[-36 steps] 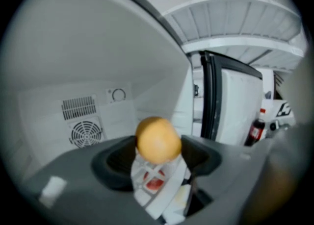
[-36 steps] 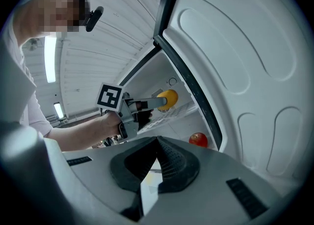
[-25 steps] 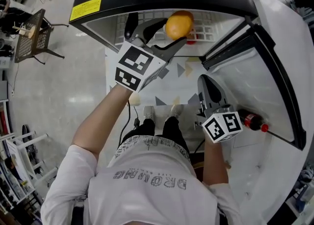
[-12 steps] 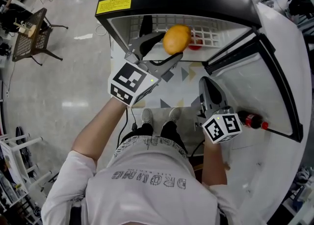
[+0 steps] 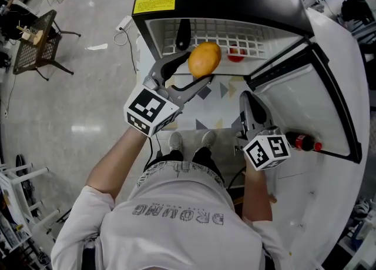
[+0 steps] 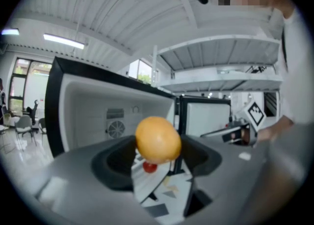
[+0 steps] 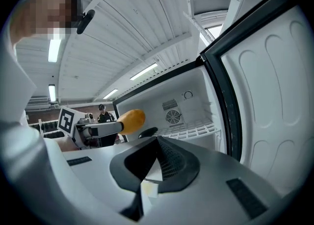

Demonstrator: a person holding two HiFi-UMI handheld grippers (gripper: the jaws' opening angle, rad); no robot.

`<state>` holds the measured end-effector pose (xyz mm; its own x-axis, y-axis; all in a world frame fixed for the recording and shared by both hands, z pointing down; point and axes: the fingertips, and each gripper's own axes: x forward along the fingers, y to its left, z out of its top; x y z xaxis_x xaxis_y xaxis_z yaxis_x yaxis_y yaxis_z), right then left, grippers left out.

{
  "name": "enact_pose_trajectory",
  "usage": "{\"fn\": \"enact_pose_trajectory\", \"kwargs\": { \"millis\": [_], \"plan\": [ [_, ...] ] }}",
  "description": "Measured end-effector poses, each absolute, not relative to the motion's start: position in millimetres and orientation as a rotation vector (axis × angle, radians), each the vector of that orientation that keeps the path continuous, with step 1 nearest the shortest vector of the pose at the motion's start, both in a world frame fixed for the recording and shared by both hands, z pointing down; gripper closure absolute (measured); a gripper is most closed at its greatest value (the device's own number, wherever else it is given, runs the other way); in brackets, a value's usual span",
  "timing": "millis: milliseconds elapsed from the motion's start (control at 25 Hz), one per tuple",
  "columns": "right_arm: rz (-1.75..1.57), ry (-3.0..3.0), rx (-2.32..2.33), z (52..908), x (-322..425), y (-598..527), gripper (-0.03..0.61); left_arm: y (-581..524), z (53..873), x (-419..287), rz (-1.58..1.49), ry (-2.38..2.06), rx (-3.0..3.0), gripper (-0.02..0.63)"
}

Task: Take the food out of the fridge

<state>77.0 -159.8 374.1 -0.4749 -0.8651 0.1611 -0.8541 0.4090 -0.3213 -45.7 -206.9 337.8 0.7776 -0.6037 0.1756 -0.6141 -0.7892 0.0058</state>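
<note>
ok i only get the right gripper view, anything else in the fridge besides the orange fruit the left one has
Observer: Yes, the head view shows a small red item at the front of the wire shelf.
Operator: anything in the door
Observer: A bottle with a red cap sits in the door shelf.
Operator: is the left grip solid
Observer: It looks so. In the left gripper view, the left gripper has its jaws pressed on both sides of the orange fruit.
</note>
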Motion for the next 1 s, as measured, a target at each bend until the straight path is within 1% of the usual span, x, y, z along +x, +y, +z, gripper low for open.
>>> {"fn": "enact_pose_trajectory", "kwargs": {
  "millis": [360, 1000],
  "plan": [
    [-0.497, 2.630, -1.598, 358, 66, -162, 0.577, -186, 349, -64, 0.222, -0.968, 2.900, 0.319],
    [-0.481, 2.661, -1.577, 354, 61, -167, 0.577, -174, 359, -89, 0.200, -0.991, 2.894, 0.319]
  ]
}}
